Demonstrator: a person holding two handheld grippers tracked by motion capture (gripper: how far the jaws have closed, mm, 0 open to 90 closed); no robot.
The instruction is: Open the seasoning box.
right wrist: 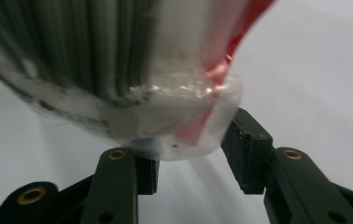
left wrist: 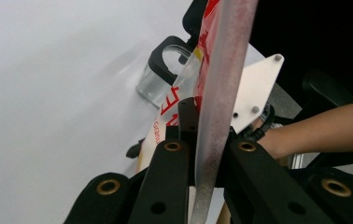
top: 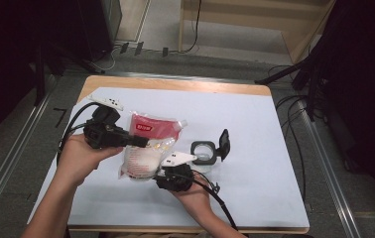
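Left gripper [top: 138, 141]: jaws closed flat on the sealed side edge of the red-and-white pouch [top: 146, 144], the film pinched between the pads in the left gripper view. Right gripper [top: 168, 173]: jaws part open around the bulging lower end of the pouch; one pad seems to touch it, the other stands just off it, so a firm grip cannot be confirmed. The pouch sits between the two grippers over the left-centre of the table [top: 255, 129], nearer the near edge than the far; whether it rests on the surface cannot be told. A clear jar [top: 203, 151] with its black lid [top: 223, 144] flipped open stands just right of the pouch, near the table's middle.
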